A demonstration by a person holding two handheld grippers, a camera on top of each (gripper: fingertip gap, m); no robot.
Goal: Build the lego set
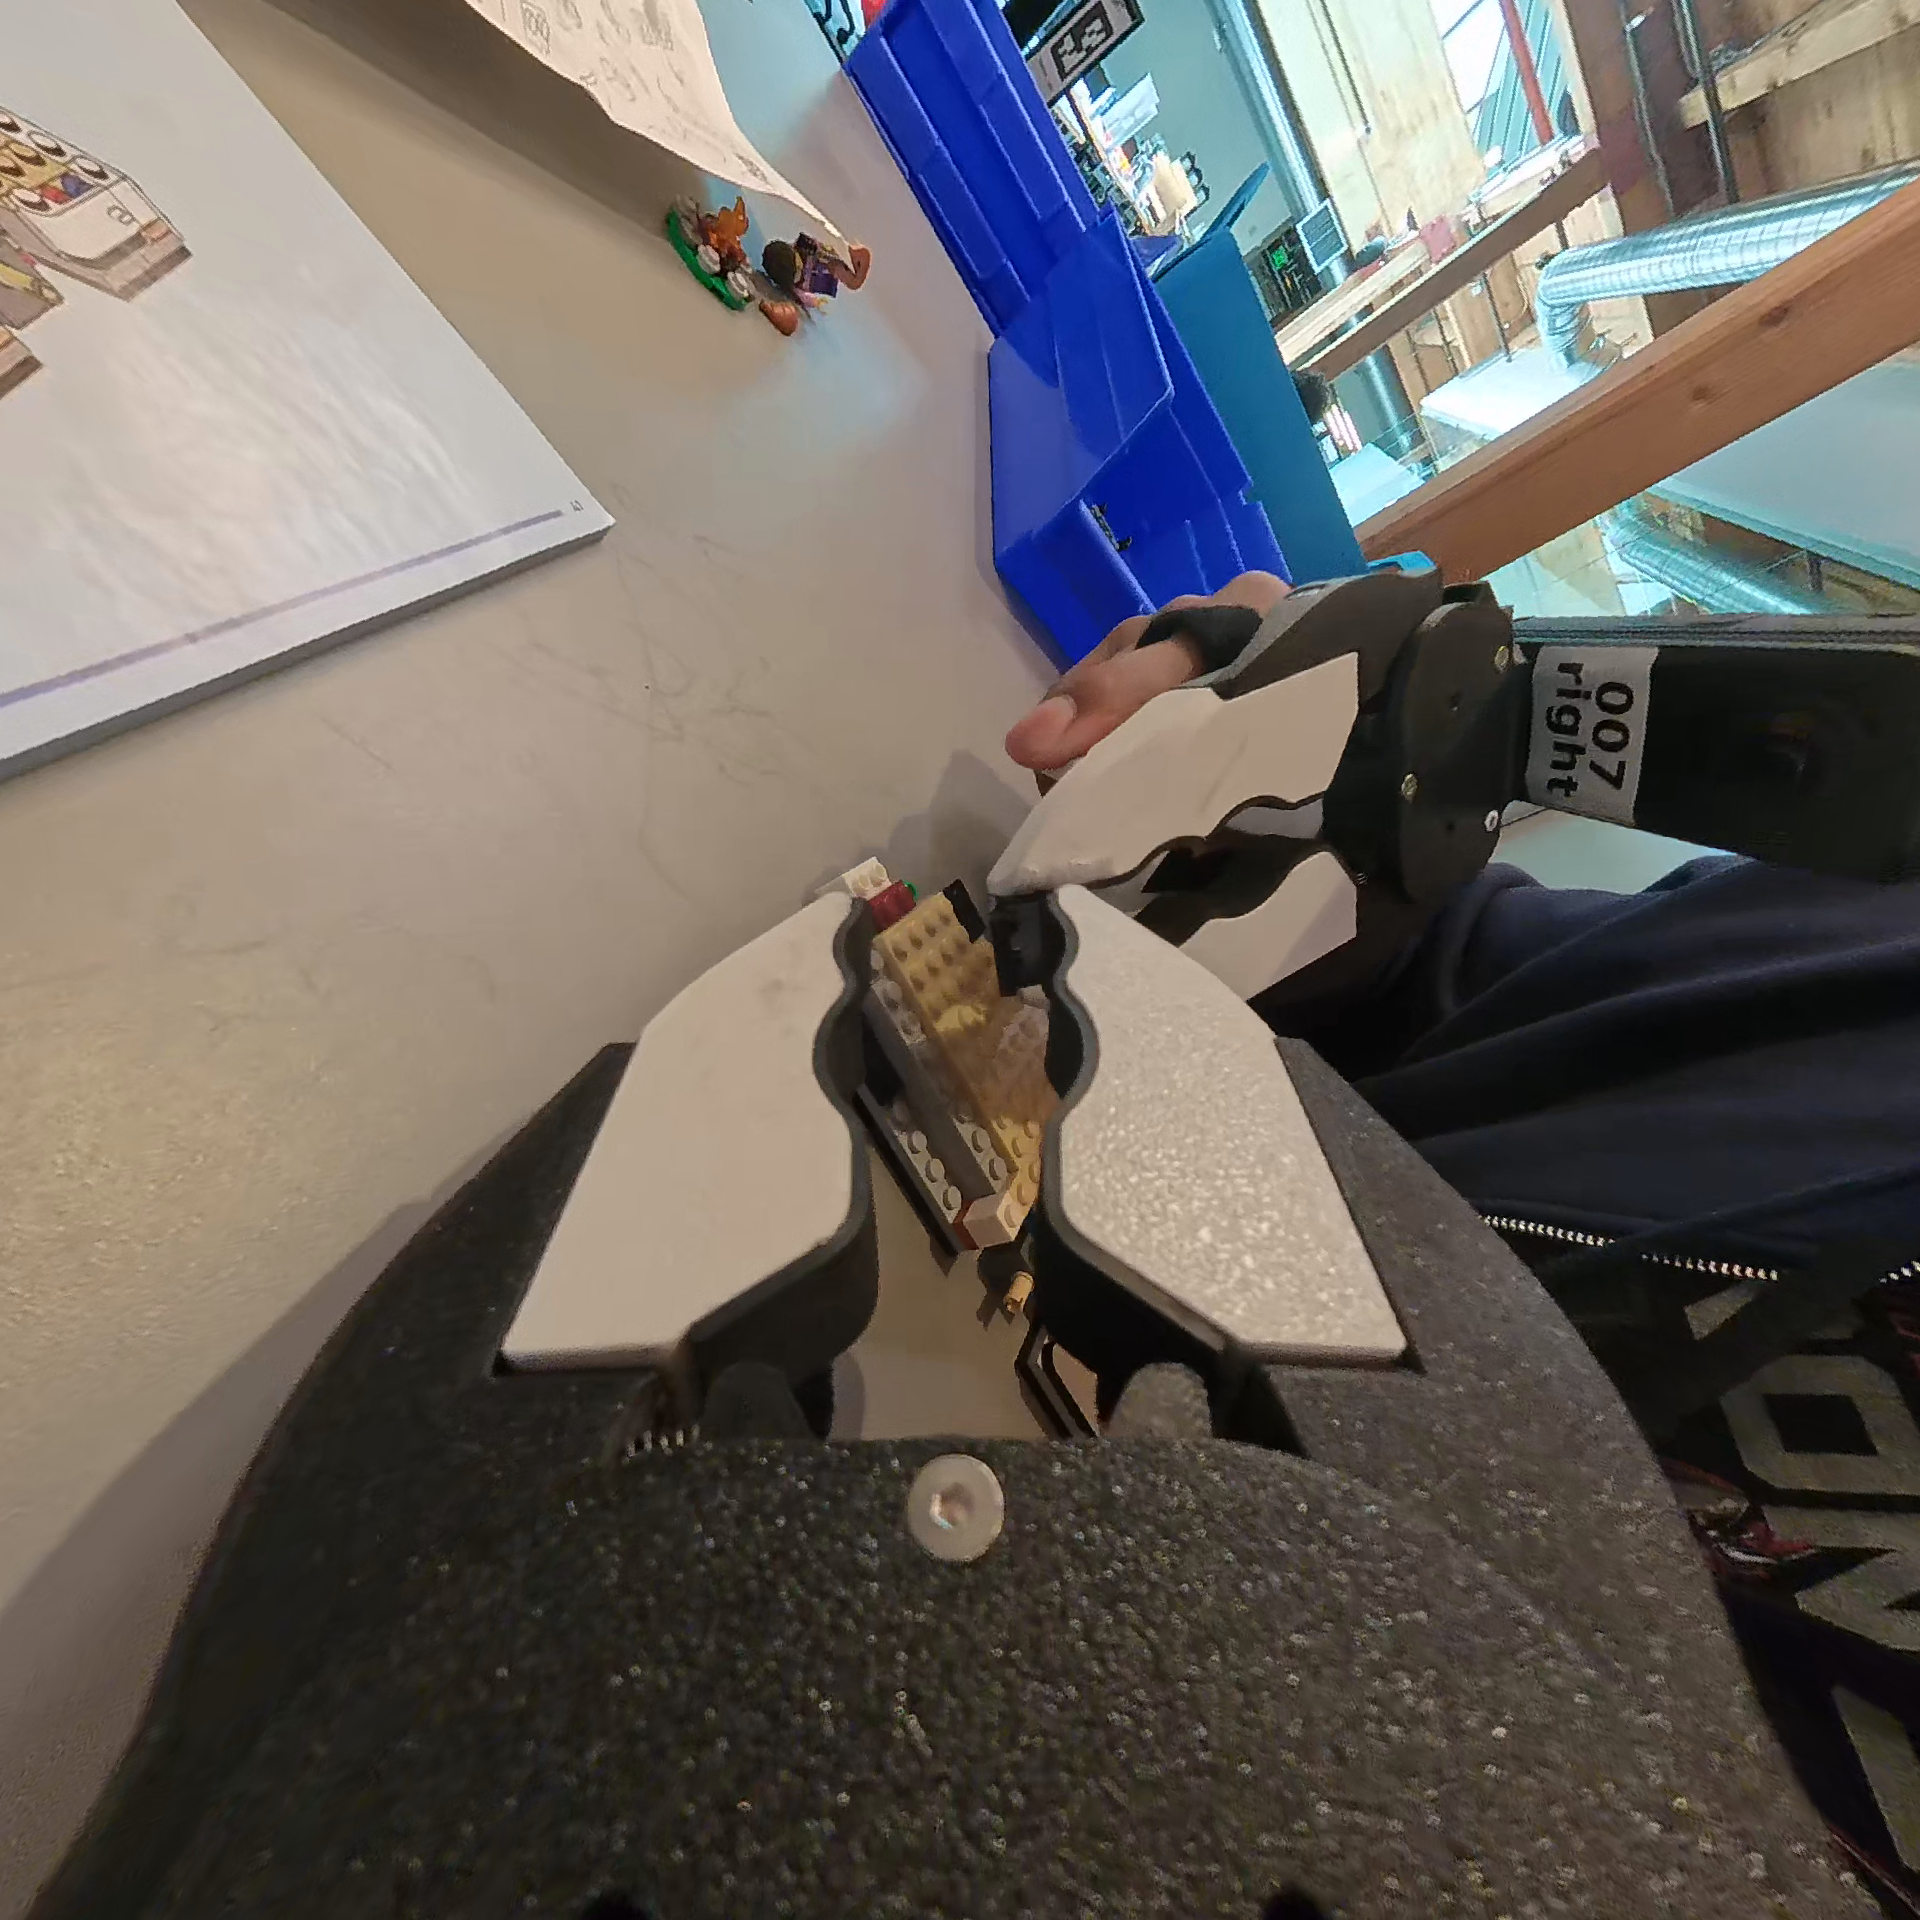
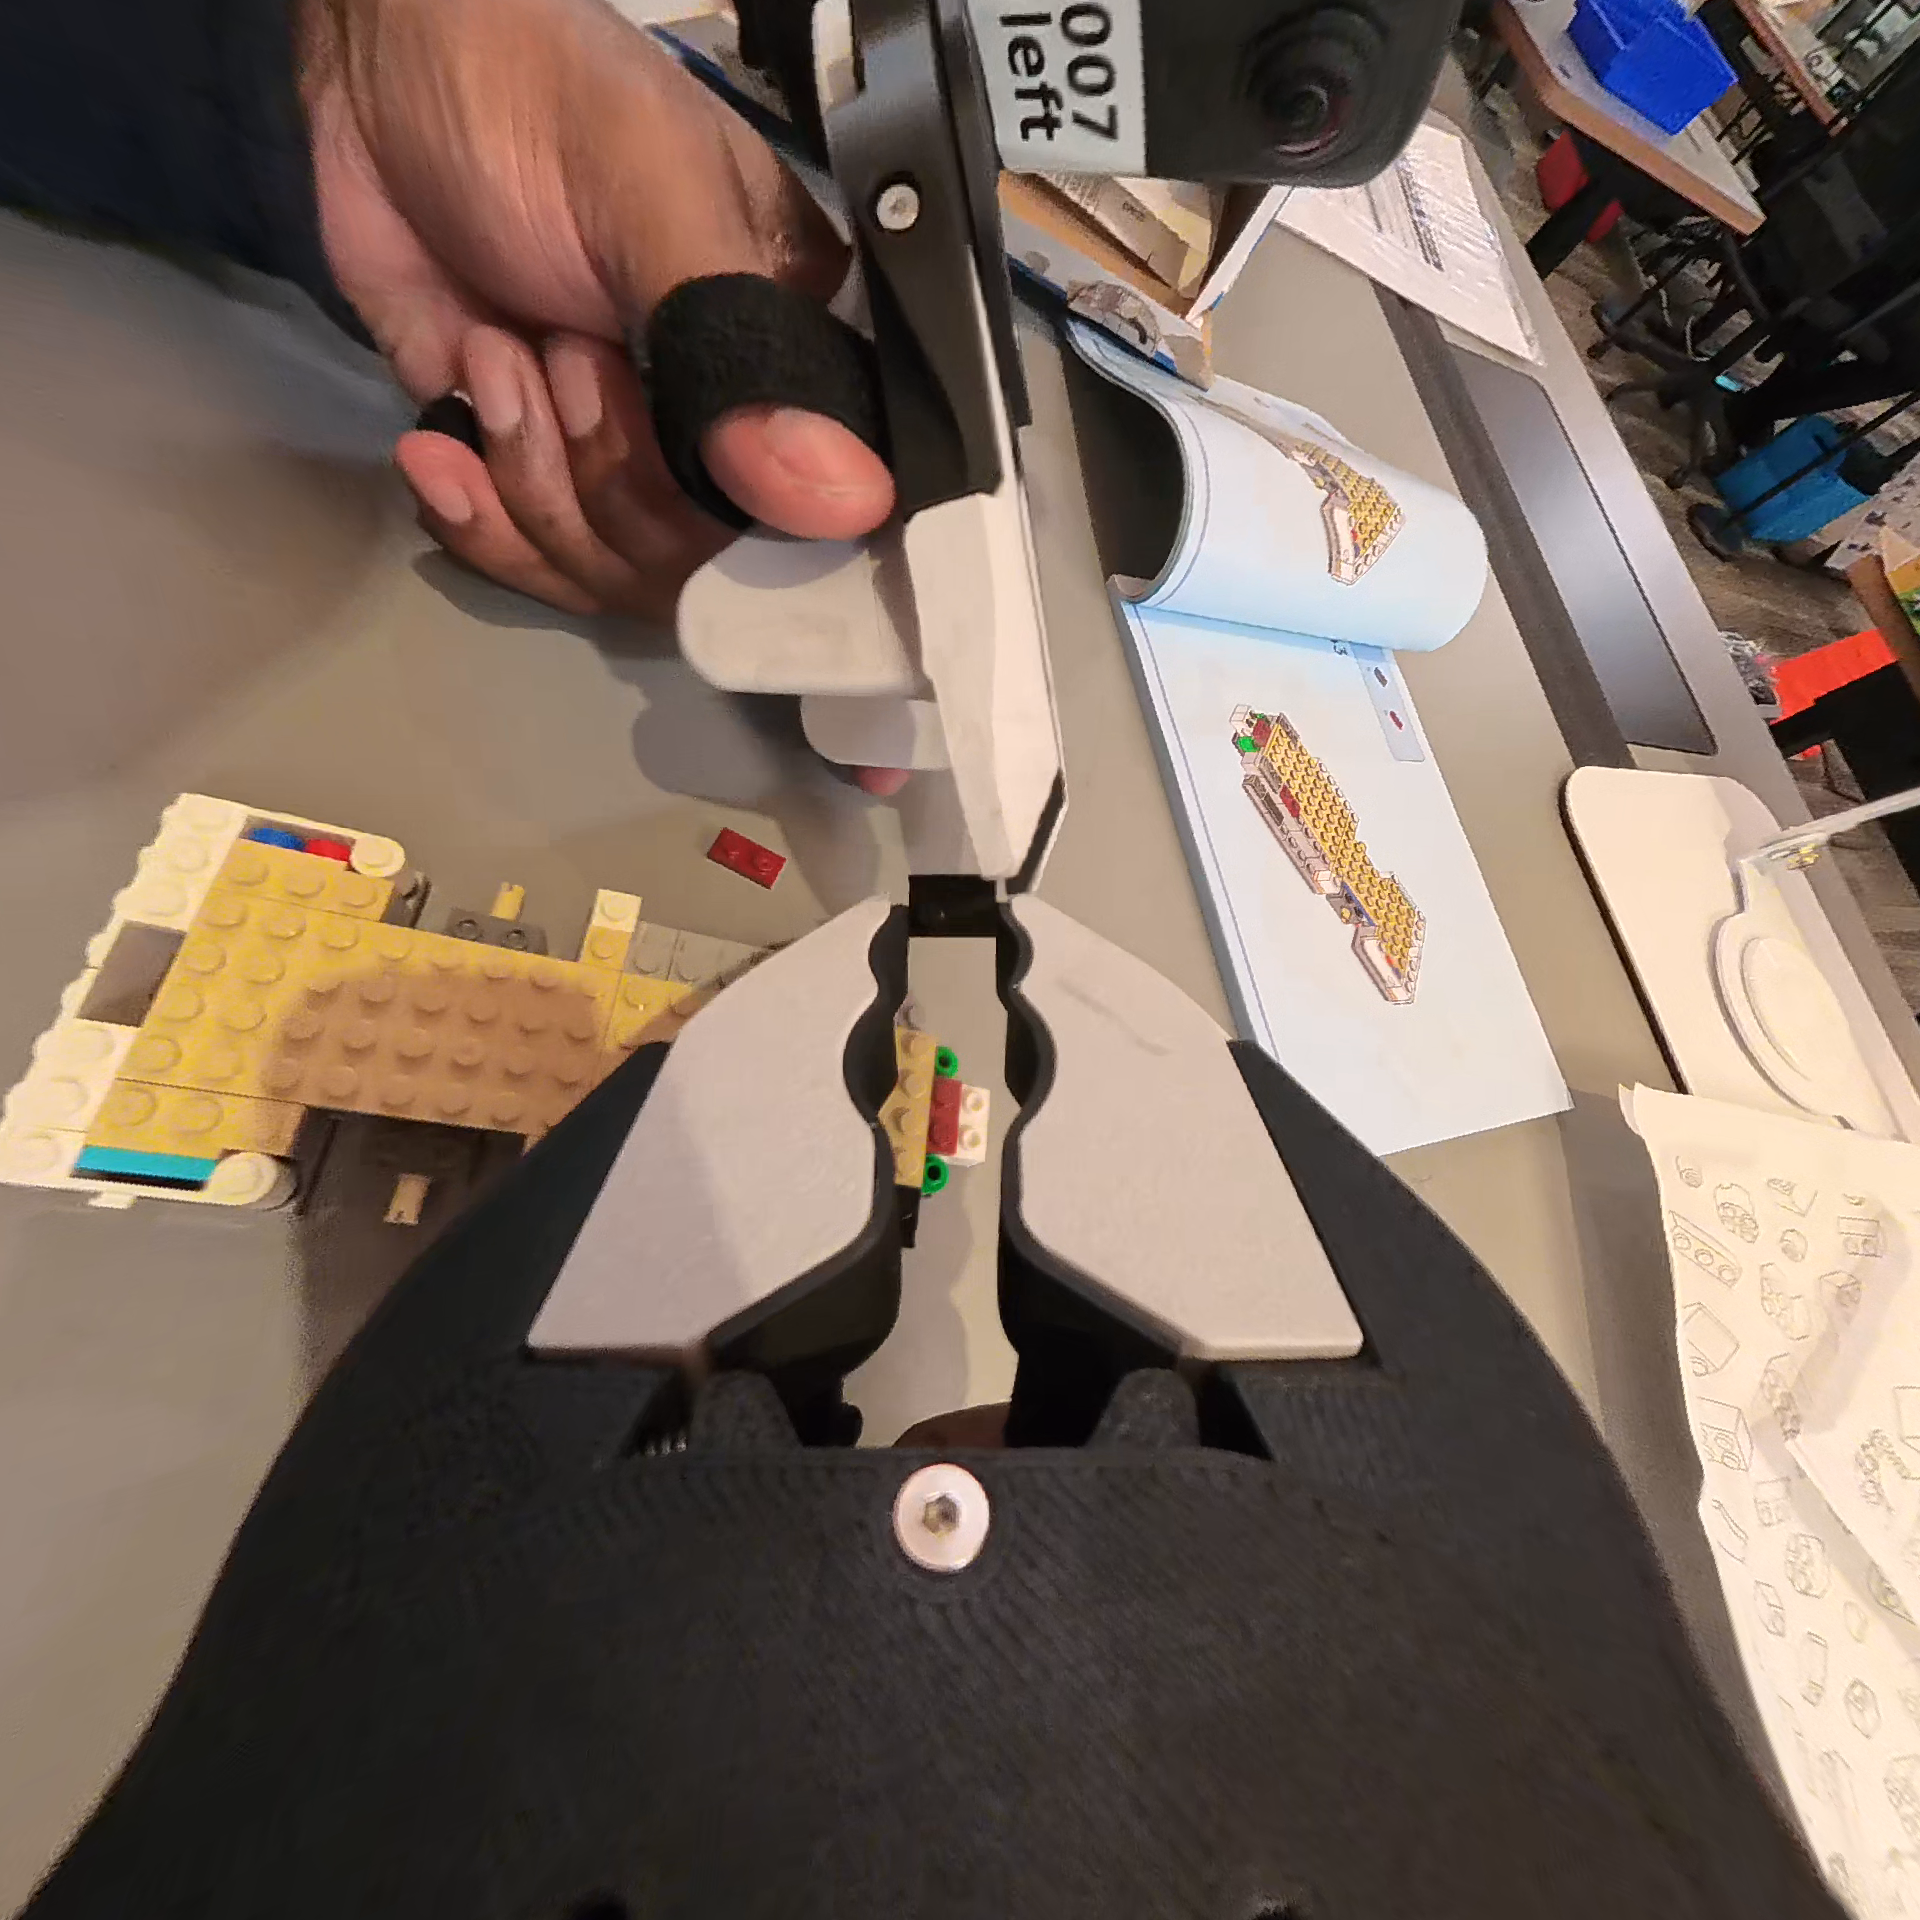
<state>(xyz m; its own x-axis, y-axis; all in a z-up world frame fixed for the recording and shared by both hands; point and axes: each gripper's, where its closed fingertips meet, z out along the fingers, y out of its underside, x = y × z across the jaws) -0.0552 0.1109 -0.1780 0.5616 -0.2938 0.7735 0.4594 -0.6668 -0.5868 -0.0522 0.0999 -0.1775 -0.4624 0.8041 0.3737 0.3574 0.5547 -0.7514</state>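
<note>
My right gripper (image 2: 951, 914) is shut on a small black brick piece (image 2: 951, 902) at its fingertips, above the grey table (image 2: 312, 644). My left gripper (image 1: 956, 904) is open. The black piece (image 1: 1023, 940) stands between its tips against the right finger (image 1: 1081, 935), with a gap to the left finger. In the right wrist view the left gripper (image 2: 1013, 873) comes down from above onto the piece. In the left wrist view the right gripper (image 1: 1039, 883) comes in from the right. A long tan, grey and white brick assembly (image 2: 343, 1008) lies on the table below and shows through the left jaws (image 1: 951, 997).
A loose red plate (image 2: 746, 857) lies by the assembly. An open instruction booklet (image 2: 1340, 883) lies to the right, with a white tray (image 2: 1662, 883) and printed paper (image 2: 1787, 1351) beyond. Blue bins (image 1: 1091, 364) and small figure pieces (image 1: 769, 260) are farther off. A hand (image 2: 582, 312) holds the left gripper. Only a small space, under 4 cm, lies between the two pairs of fingers. About 6 cm separates my right fingertips from the loose red plate (image 2: 746, 857).
</note>
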